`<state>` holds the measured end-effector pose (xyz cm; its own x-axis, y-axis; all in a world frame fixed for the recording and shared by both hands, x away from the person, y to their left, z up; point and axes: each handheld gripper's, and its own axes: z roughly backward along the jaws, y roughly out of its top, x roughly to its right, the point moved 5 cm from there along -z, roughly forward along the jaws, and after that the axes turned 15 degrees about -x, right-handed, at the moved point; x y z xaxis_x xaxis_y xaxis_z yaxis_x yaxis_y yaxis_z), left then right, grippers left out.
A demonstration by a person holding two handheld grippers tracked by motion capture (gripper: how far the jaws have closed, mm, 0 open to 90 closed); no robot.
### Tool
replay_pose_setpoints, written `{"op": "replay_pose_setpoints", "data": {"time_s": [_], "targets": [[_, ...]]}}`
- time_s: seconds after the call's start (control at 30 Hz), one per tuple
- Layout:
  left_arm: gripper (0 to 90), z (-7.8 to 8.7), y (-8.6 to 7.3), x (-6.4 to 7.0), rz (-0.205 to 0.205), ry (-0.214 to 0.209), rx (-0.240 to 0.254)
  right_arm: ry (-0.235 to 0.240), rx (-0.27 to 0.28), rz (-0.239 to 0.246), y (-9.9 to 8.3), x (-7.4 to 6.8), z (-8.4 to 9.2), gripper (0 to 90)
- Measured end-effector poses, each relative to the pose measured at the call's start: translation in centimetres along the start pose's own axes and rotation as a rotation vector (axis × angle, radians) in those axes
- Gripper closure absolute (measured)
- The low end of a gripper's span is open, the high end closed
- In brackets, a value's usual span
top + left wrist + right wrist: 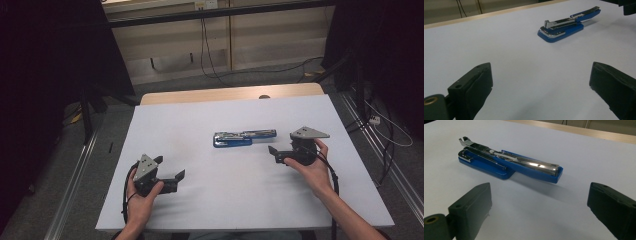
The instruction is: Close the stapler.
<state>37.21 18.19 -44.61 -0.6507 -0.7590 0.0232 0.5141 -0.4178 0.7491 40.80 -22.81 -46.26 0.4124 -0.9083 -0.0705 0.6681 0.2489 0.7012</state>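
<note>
Two spread claws flanking stapler (244, 138)

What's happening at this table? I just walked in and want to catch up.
A person sits at a white table with a gripper in each hand. A blue stapler, swung open, lies flat near the middle. The right gripper is close beside it, jaws wide apart and pointed at it, not touching. The left gripper is farther off near the front edge, also open. Nothing is held yet.
</note>
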Motion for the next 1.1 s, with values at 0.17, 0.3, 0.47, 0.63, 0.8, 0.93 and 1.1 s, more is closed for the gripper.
{"op": "replay_pose_setpoints", "data": {"time_s": [0.17, 0.3, 0.47, 0.63, 0.8, 0.93, 1.1], "targets": [[5.0, -0.1, 0.0, -0.1, -0.004, 0.004, -0.008, 0.009, 0.011, 0.008, 0.0, 0.3, 0.0, 8.1], [5.0, -0.1, 0.0, 0.0, -0.003, 0.002, -0.005, 0.008, 0.002, -0.001, -0.1, 0.6, -0.3, 14.8], [5.0, -0.3, 0.6, -0.1, 0.001, 0.012, 0.008, 0.0, 0.009, -0.011, -0.2, 0.9, -0.3, 24.6], [4.8, -0.7, 0.8, 0.0, -0.003, 0.015, 0.0, 0.009, 0.017, 0.009, -0.1, 0.7, -0.2, 38.9], [4.7, -1.1, 1.0, 0.0, -0.006, 0.018, -0.009, 0.026, 0.02, 0.028, -0.2, 0.5, -0.2, 54.1], [5.3, -1.7, 1.1, 0.1, -0.016, 0.017, -0.024, 0.04, 0.016, 0.028, -0.2, 0.6, -0.3, 64.4], [5.7, -2.2, 1.2, 0.4, -0.027, -0.003, -0.042, 0.073, -0.007, 0.014, -0.4, 0.8, -0.5, 83.8]]}}
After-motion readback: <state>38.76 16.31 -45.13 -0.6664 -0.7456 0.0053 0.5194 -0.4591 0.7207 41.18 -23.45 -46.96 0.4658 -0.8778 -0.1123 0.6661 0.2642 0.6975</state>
